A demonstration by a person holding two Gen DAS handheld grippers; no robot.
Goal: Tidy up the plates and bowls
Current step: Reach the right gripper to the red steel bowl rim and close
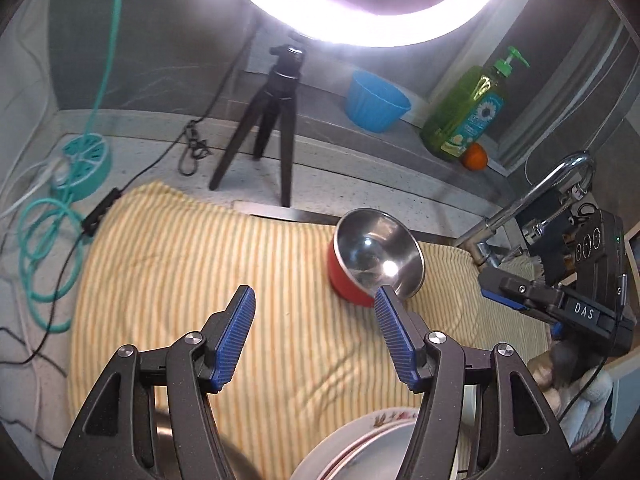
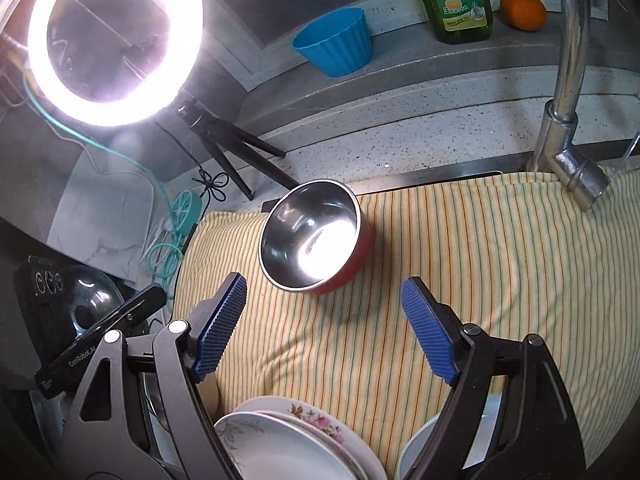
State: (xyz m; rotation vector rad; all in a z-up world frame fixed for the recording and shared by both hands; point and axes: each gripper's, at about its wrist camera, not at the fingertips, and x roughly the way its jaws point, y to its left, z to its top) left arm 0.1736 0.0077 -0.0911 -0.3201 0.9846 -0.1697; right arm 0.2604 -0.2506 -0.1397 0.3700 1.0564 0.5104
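Note:
A red bowl (image 1: 376, 256) with a shiny steel inside lies tilted on a yellow striped cloth (image 1: 200, 280). In the left wrist view my left gripper (image 1: 315, 292) stands open just short of it, and its right fingertip overlaps the bowl's near rim in the picture. The right wrist view shows the same bowl (image 2: 312, 236) just ahead of my open right gripper (image 2: 325, 282). Neither gripper has anything between its pads. A stack of white flowered plates (image 2: 288, 432) sits under the right gripper; those plates (image 1: 372, 436) also show at the bottom edge below the left one.
A ring light (image 2: 116, 40) on a black tripod (image 1: 272, 120) stands behind the cloth. On the ledge are a blue cup (image 1: 376, 100), a green soap bottle (image 1: 464, 112) and an orange (image 1: 475, 156). A faucet (image 2: 568, 92) rises at the right; a teal power strip (image 1: 82, 164) lies left.

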